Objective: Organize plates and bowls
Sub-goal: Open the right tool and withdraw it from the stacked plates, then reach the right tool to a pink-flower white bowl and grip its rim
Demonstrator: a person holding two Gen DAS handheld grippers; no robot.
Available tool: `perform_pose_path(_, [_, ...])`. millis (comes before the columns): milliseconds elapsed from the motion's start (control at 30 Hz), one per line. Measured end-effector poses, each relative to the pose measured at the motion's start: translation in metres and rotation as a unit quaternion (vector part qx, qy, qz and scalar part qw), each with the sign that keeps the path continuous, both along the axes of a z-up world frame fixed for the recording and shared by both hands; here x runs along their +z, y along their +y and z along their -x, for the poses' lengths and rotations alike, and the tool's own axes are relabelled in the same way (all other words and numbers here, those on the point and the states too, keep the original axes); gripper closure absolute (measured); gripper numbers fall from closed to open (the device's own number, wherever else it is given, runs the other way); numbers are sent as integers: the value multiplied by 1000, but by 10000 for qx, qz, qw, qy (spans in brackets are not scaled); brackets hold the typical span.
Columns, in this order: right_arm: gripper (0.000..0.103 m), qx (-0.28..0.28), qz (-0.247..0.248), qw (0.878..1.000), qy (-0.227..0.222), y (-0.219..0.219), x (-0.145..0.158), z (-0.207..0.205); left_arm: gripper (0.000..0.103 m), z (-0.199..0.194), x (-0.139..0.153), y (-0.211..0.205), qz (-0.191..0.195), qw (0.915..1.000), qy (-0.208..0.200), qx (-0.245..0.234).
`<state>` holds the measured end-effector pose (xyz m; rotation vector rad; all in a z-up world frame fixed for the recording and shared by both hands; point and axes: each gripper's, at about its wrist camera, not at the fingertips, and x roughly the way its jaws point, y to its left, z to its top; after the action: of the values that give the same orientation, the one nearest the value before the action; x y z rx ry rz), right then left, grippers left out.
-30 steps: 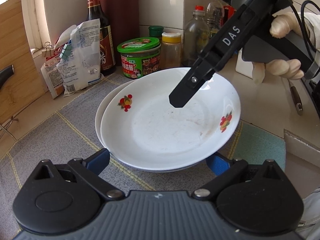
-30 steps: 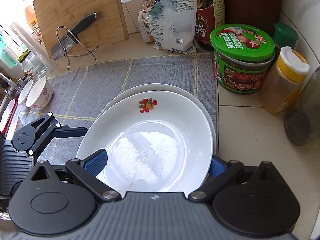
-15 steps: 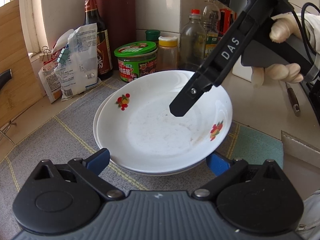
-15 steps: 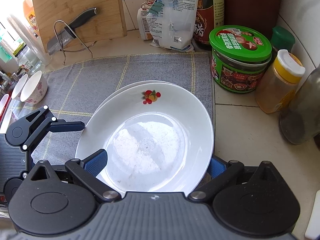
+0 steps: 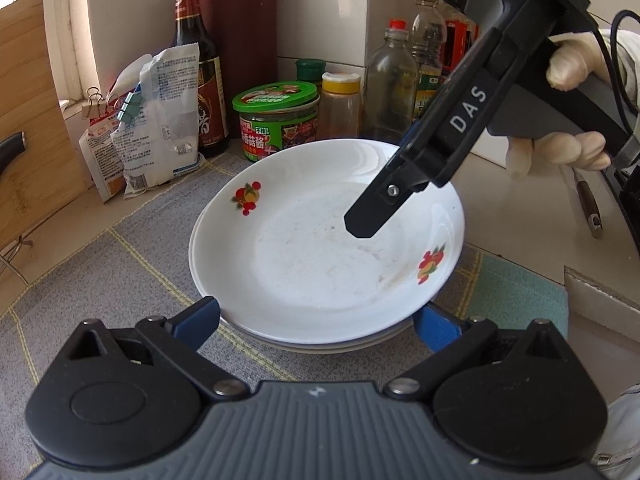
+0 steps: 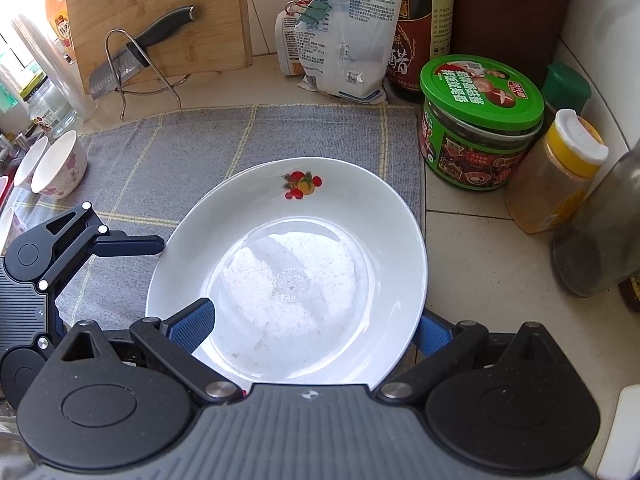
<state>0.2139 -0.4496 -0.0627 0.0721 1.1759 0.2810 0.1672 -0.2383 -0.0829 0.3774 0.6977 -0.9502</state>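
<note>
The left tool point(image 5: 316, 322) is held wide open, its 2 blue-padded fingers set on either side of the near rim of the plate stack; whether the pads touch the rims cannot be told. The right tool point(image 6: 312, 326) is likewise spread wide, with the top plate point(image 6: 288, 276) lying between its blue fingers, and no grip on the rim is shown. In the left wrist view the right tool point(image 5: 368, 220) is seen from the side, slanting down over the far half of the top plate point(image 5: 328, 240), its black tip above the plate's well; contact there cannot be made out. A gloved hand point(image 5: 560, 148) is wrapped around its handle.

The lower plates point(image 5: 320, 342) are almost wholly covered by the top one, so only thin rim edges are seen and their count is unclear. The fingertips of both tools are hidden under or behind the plate rims. The knife block point(image 5: 238, 32) is cut off at the top.

The stack rests on a grey checked mat point(image 6: 200, 148) on the surface, directly ahead of both tools. 2 small bowls point(image 6: 60, 164) stand at the mat's left edge, well apart from the plates. A green-lidded jar point(image 6: 480, 120) stands near the stack's far right.
</note>
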Motion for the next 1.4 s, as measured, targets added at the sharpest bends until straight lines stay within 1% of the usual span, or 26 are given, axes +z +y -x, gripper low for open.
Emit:
perform_pose_path(400, [0, 69, 206, 9998, 13, 5, -2, 0, 0, 1, 0, 0, -25, 10000, -8, 10])
perform_pose_path(633, [0, -23, 283, 9996, -4, 2, -2, 3, 0, 4, 1, 1, -98, 9999, -50, 39])
perform_pose_path(667, [0, -19, 315, 9995, -51, 2, -1, 4, 1, 6, 1, 2, -108, 9999, -66, 22])
perform_pose_path(733, [0, 11, 398, 9990, -191, 3, 4, 7, 1, 7, 5, 7, 7, 9999, -106, 118])
perform_pose_path(800, [0, 5, 434, 9984, -353, 5, 10, 8, 1, 6, 10, 11, 137, 9997, -48, 194])
perform_pose_path(867, [0, -38, 413, 9979, -493, 5, 16, 8, 1, 5, 15, 15, 227, 9991, -107, 328])
perform_pose_path(1000, [0, -40, 418, 9956, -834, 13, 25, 10, 1, 7, 23, 22, 287, 9973, -272, 624])
perform_pose_path(1133, [0, -54, 301, 9941, -1043, 24, 26, 9, 1, 10, 26, 35, 370, 9929, -321, 1084])
perform_pose_path(1267, [0, 74, 417, 9899, -1351, 42, 27, 11, 1, 12, 27, 53, 421, 9843, -304, 1690])
perform_pose_path(1400, [0, 162, 318, 9862, -1619, 57, 29, 9, 1, 16, 30, 72, 418, 9716, -342, 2303])
